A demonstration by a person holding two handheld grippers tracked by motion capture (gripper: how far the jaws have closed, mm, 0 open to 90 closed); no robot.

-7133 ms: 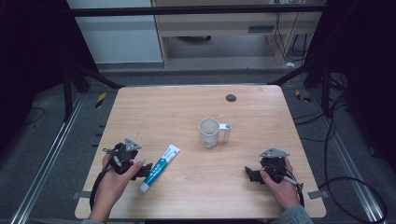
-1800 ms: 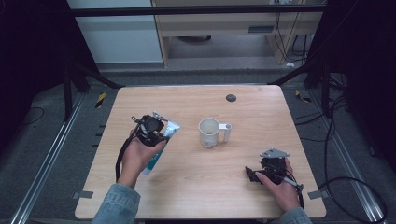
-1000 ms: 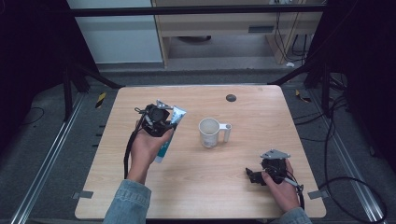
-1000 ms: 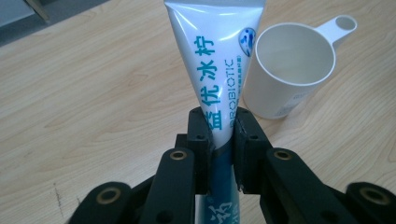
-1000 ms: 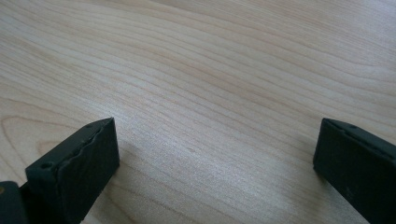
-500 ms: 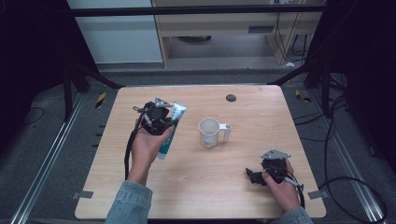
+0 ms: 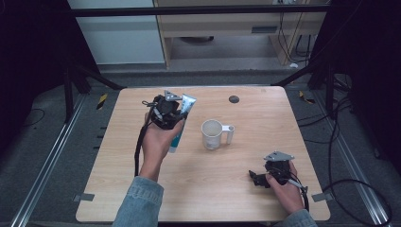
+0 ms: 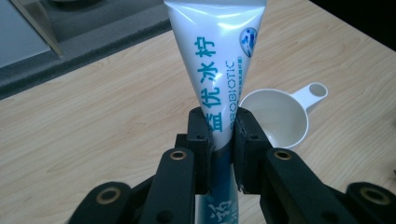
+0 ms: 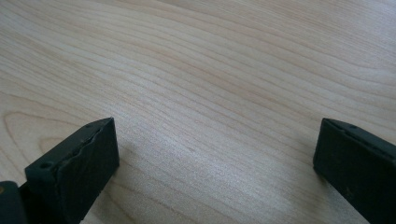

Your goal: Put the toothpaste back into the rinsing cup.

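Jaws of the left gripper point(image 8: 219, 140) are clamped flat on a toothpaste tube point(image 8: 215, 70) at about its mid-length, the crimped end pointing away from the camera and the cap end hidden below the jaws in the left gripper view. On the high view the left gripper point(image 7: 166, 109) is held above the counter point(image 7: 265, 118) at roughly 10 o'clock from the white mug point(image 7: 213, 135), with the toothpaste tube point(image 7: 182, 118) hanging slanted, its lower end toward 6 o'clock over the person's hand. The mug point(image 8: 275, 116) is seen just past the tube at 3 o'clock in the left gripper view, its mouth open upward and its handle turned away. Jaws of the right gripper point(image 9: 210, 154) stand wide apart over bare wood, nothing between them; that gripper point(image 7: 272, 172) is rested near the counter's 5 o'clock corner, well apart from the mug. The work in hand is judged to be carrying the tube to the mug. Risks noted: the tube is soft and glossy, so it could be squeezed out of shape or slid through the jaws if the wrist is tipped; the tube is long and slanted, so its lower end could be knocked against the rim and the light mug tipped or pushed; a release made off-centre could leave the tube dropped beside the mug.
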